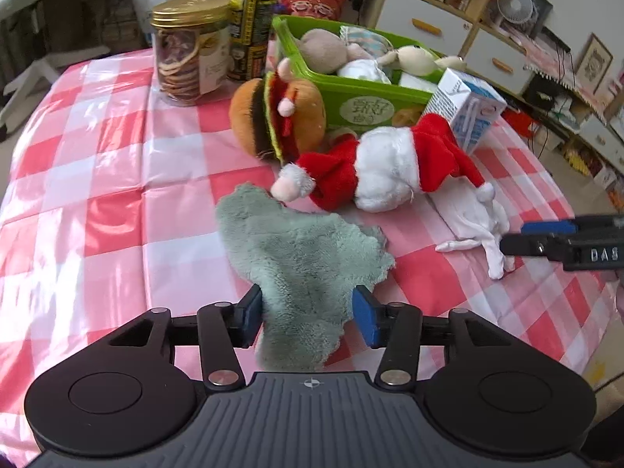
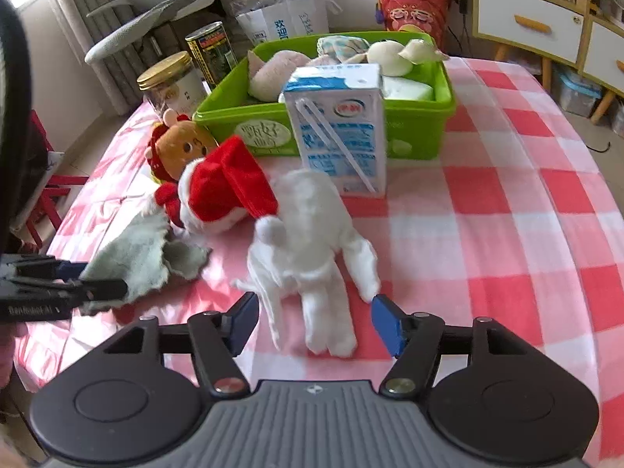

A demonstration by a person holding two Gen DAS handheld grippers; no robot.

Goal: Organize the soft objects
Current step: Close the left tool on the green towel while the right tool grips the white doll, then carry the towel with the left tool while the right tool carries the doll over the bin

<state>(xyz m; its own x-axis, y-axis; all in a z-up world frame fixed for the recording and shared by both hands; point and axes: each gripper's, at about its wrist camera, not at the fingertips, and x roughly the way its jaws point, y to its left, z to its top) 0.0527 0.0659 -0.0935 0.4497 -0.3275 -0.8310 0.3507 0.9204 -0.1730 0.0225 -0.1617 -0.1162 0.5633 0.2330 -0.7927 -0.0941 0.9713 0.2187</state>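
Left wrist view: left gripper (image 1: 308, 318) jaws parted, straddling the near end of the grey-green fluffy cloth (image 1: 300, 261). Left pad looks to brush the pile, right pad stands off it; not clamped. Cloth lies flat on the pink checked tablecloth (image 1: 97, 179), its far tip touching the Santa plush (image 1: 374, 167). Judged light, limp, compressible; pinch a bunched fold near the edge, it will drape and drag. Burger plush (image 1: 273, 117) leans against the green bin (image 1: 362, 93). Bin holds several soft toys: a beige plush, a cream one, some pale fabric; room left on top. Milk carton (image 1: 468, 109) beside the bin is rigid, not soft. Cookie jar (image 1: 191, 50) and tin can (image 1: 253, 27) stand behind, closed.

Right wrist view: right gripper (image 2: 314, 323) released, jaws apart around the fingers of the white glove (image 2: 312, 241), right pad just at a fingertip, no squeeze seen. Glove lies crumpled, near the carton, Santa's pompom resting on it. Judged very light, floppy, slightly slippery knit; grab the thicker palm bunch, not single fingers. Left gripper visible at the left edge over the cloth.
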